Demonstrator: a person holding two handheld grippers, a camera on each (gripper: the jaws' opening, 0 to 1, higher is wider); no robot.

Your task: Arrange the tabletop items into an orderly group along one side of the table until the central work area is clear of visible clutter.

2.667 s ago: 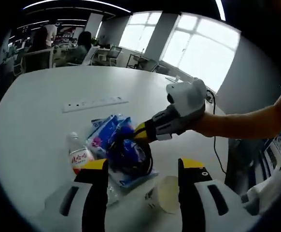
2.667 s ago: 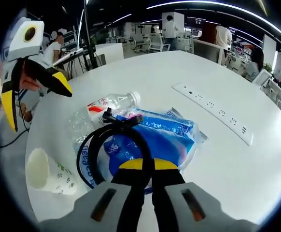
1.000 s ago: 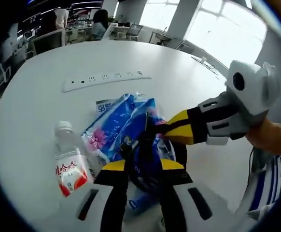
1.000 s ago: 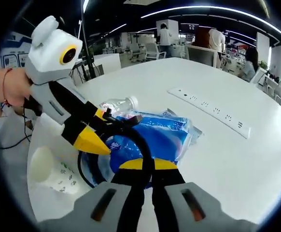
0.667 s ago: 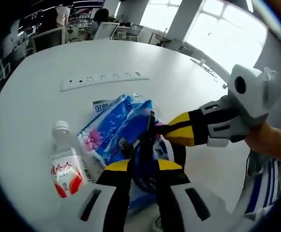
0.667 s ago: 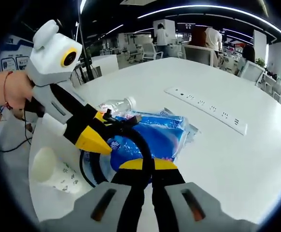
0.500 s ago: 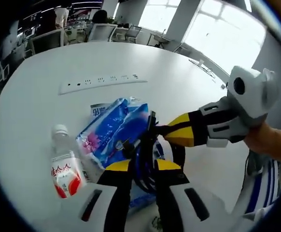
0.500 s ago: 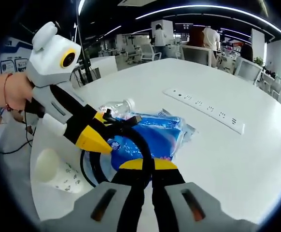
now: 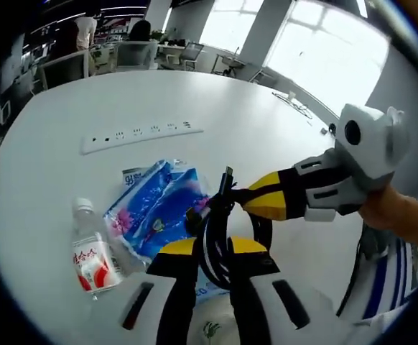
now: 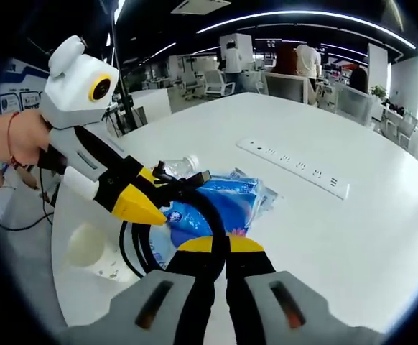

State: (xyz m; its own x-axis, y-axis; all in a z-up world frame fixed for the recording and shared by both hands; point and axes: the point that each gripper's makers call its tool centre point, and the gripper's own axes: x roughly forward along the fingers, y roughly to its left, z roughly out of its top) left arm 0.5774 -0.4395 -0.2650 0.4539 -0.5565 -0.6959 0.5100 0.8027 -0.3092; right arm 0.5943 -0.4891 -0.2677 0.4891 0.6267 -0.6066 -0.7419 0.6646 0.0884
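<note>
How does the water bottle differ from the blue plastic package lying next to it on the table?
The water bottle is clear, rounded and rigid, with a white cap and a red and white label; the blue plastic package is flat, soft, crinkled and mostly blue with a pink patch. The bottle lies apart from the coiled black cable, while the package sits partly under it. Both lie flat on the white table.

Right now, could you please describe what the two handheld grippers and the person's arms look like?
Each gripper has grey-white jaw bodies with dark slots and yellow-over-black tips. The left gripper and the right gripper match. Each carries a white rounded housing behind its jaws. A red cord circles the wrist behind the left one. Blue-and-white striped fabric shows near the right arm.
</note>
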